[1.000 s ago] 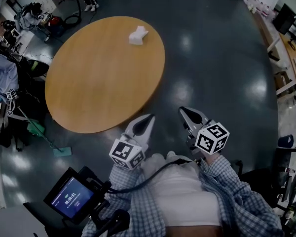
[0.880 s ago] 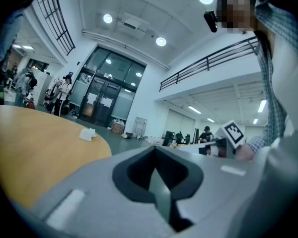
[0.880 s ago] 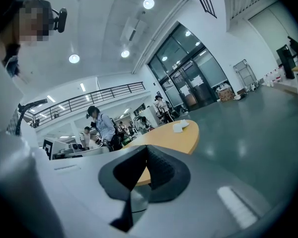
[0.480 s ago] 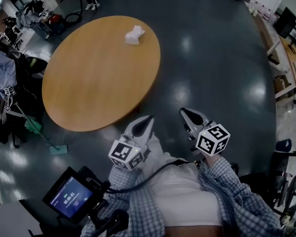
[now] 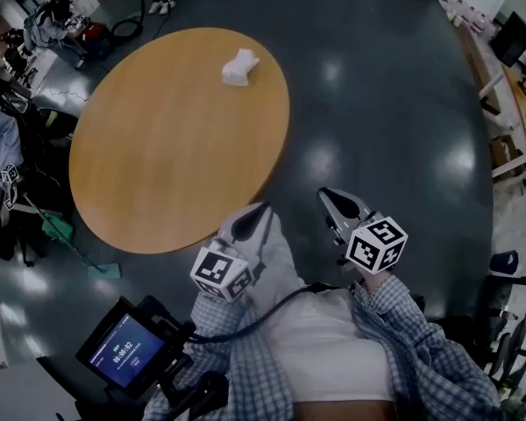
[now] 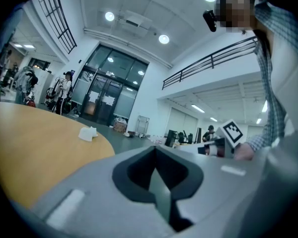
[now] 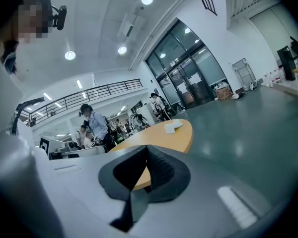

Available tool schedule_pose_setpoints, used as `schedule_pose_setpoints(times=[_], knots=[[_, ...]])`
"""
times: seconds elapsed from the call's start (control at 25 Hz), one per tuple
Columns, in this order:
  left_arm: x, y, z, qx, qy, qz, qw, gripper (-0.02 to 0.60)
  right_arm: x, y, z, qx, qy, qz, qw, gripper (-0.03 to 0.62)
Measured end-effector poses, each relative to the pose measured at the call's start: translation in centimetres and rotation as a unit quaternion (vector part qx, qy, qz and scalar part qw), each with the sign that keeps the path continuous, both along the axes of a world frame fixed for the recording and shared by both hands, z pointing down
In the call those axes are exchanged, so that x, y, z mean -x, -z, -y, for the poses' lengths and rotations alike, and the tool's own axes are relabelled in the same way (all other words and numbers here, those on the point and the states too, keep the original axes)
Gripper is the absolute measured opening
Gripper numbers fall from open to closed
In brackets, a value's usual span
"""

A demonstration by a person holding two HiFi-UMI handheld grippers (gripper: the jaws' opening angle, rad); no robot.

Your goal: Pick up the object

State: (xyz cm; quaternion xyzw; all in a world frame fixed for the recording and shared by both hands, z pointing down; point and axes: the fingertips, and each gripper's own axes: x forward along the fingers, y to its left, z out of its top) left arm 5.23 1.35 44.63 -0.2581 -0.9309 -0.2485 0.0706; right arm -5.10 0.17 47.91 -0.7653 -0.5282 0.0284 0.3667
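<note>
Dark, glossy floor (image 5: 386, 112) spreads through a big open hall, and a round wooden table (image 5: 149, 174) stands on it ahead and to the left of the person. The task's thing, a small white object (image 5: 239, 67), lies alone on the table's far side, close to the far edge. It looks like a crumpled or folded lump, but its make cannot be told at this range. Both gripper views show it small and distant on the tabletop.

The left gripper (image 5: 263, 210) is held low in front of the person's body, just beside the table's near edge, with its jaws pressed together and nothing between them. The right gripper (image 5: 327, 196) sits beside it over bare floor, well apart from the table. Its jaws are likewise closed on nothing. A small lit screen (image 5: 123, 351) hangs at the person's left hip.

Judging from this, the task is at its very start: the approach step, with no reach begun and the object untouched. The next move calls for stepping up to or around the table, since the object lies well beyond the grippers. One gripper would then need to spread its jaws, come down over the white lump and close gently. It looks light and soft, so it might slide or squash under a careless pinch.
</note>
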Motion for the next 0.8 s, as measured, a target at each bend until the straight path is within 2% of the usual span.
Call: schedule_pose_setpoints(times=[0.12, 0.36, 0.56, 0.68, 0.8], knots=[[0.6, -1.2, -2.2, -0.002, 0.004, 0.002, 1.0000, -0.002, 0.6, -1.2, -2.0, 0.001, 0.008, 0.006, 1.000, 0.005], [2.0, -3.9, -10.2, -0.018, 0.011, -0.006, 0.9998, -0.002, 1.6, -3.5, -10.6, 0.002, 0.043, 0.030, 0.999, 0.005], [2.5, -6.2, -14.7, -0.042, 0.020, -0.013, 0.9988, -0.002, 2.3, -5.7, -16.4, -0.005, 0.073, 0.052, 0.996, 0.005], [0.9, -7.0, -14.8, -0.061, 0.039, -0.010, 0.9974, -0.002, 1.2, -6.3, -17.2, -0.011, 0.087, 0.055, 0.995, 0.005], [-1.1, -5.6, -10.5, -0.069, 0.057, -0.010, 0.9959, -0.002, -0.6, -5.0, -13.5, -0.009, 0.108, 0.057, 0.992, 0.005]])
